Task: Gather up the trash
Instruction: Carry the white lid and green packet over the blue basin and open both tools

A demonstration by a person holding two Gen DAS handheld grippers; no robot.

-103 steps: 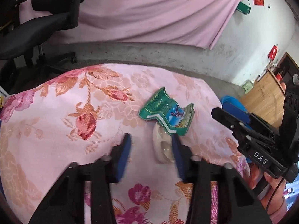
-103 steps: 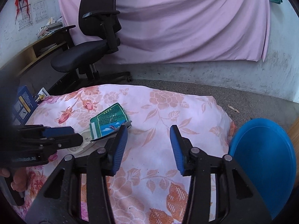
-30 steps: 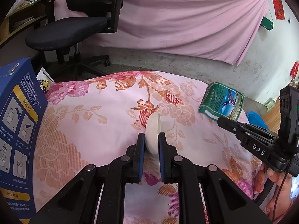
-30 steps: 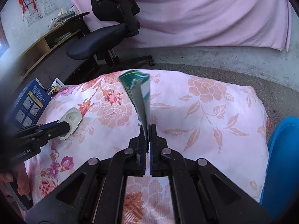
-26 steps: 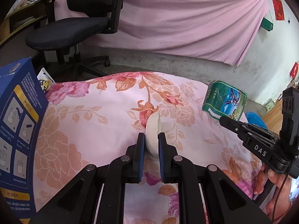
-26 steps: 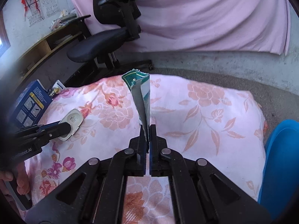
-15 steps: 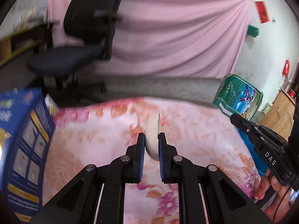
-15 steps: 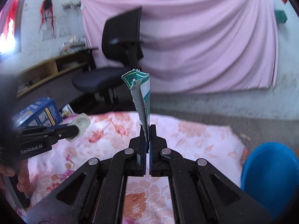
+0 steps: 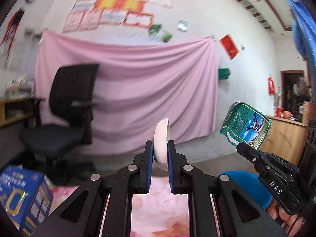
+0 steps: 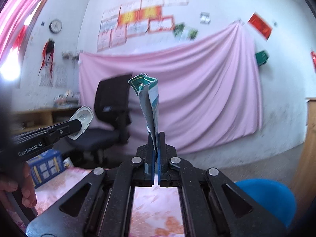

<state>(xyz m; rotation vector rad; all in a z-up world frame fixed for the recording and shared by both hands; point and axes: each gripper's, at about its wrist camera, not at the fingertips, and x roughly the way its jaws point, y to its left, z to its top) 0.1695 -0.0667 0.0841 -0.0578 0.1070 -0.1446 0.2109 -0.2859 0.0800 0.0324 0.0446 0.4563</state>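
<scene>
Two pieces of trash are held up in the air, above the floral-covered bench (image 9: 160, 215). Left tool (image 9: 160, 154) is clamped on a stiff, light white plastic tray (image 9: 161, 138), gripped edgewise. Right tool (image 10: 156, 140) pinches the green wrapper (image 10: 149, 102) at its lower edge; thin, floppy, probably slippery. A blue bin (image 10: 272, 197) sits near.

Two grippers show, the left gripper (image 9: 160, 154) and the right gripper (image 10: 156, 146). One white plastic tray (image 9: 160, 144), one green wrapper (image 10: 148, 102), one blue box (image 9: 23, 195), one office chair (image 9: 67, 106), one blue bin (image 10: 272, 199).
</scene>
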